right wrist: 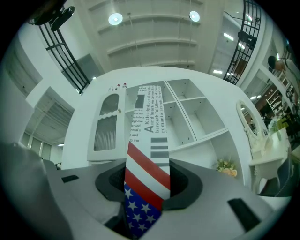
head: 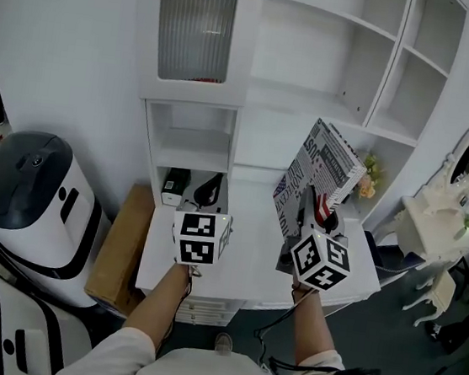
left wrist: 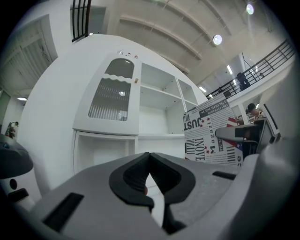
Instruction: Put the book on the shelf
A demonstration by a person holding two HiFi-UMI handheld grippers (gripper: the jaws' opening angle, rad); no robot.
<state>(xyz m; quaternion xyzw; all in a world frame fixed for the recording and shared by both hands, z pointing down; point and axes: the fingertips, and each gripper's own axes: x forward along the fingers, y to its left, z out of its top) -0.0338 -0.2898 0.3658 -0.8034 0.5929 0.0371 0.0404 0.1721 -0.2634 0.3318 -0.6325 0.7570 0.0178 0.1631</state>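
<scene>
The right tongs (right wrist: 147, 185) clamp the book (head: 321, 172) — its lower edge hidden; left tongs (left wrist: 150, 161) seemingly pinched together, empty.

My right gripper (head: 314, 226) held the book (head: 317, 171) upright — facing the white shelf unit (head: 350, 78). My left gripper (head: 202, 229) hovered beside it.

Head view peers steeply down from overhead onto the tabletop (head: 251, 261) and the shelf unit (head: 340, 19). Both gripper views sit low behind their own jaws, tilted slightly up at that same shelf unit. All three catch its ribbed-glass door (head: 194, 33) (left wrist: 110, 101) (right wrist: 105, 126) and the book (head: 317, 171) (left wrist: 211, 131) (right wrist: 149, 117).
</scene>
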